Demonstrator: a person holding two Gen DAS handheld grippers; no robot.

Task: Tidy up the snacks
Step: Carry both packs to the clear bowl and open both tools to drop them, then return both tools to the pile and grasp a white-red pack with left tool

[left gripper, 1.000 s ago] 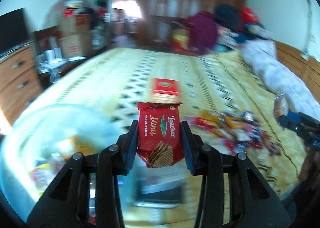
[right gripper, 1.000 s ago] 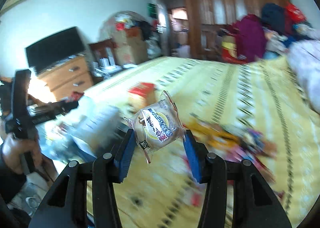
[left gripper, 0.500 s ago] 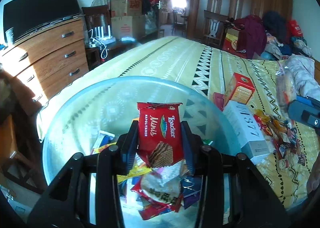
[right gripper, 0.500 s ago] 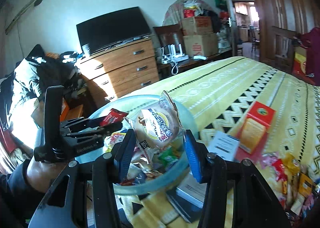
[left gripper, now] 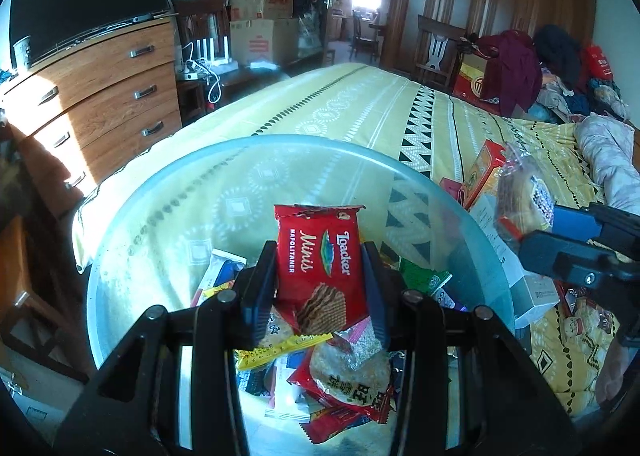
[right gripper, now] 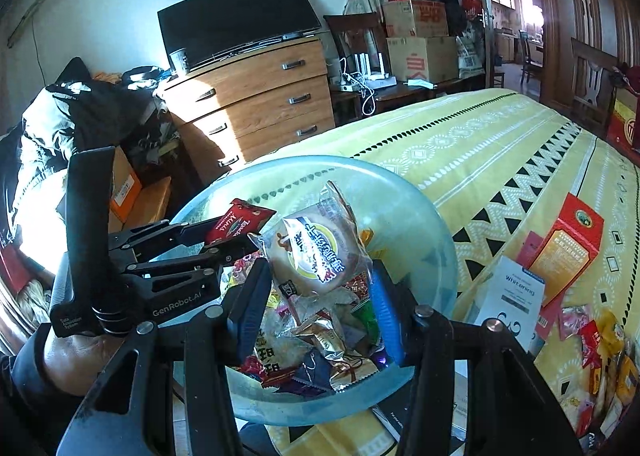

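Step in hand: both grippers hovering over clear bowl (left gripper: 448, 192) on bed (right gripper: 500, 144), each carrying snack for drop-off.

Left gripper (left gripper: 316, 280): fingers (left gripper: 256, 284) narrowed, pinching red wafer pack (left gripper: 320, 256) upright above heap of wrappers in bowl.

Right gripper (right gripper: 316, 292): fingers (right gripper: 250, 300) partway apart, gripping round cake packet (right gripper: 316, 252) over bowl.

More snacks (right gripper: 592, 340) lying loose on bed beside bowl, near orange box (right gripper: 568, 248).

Next move, judging: spreading fingers so both packets are falling inside rim, then returning for loose pile.
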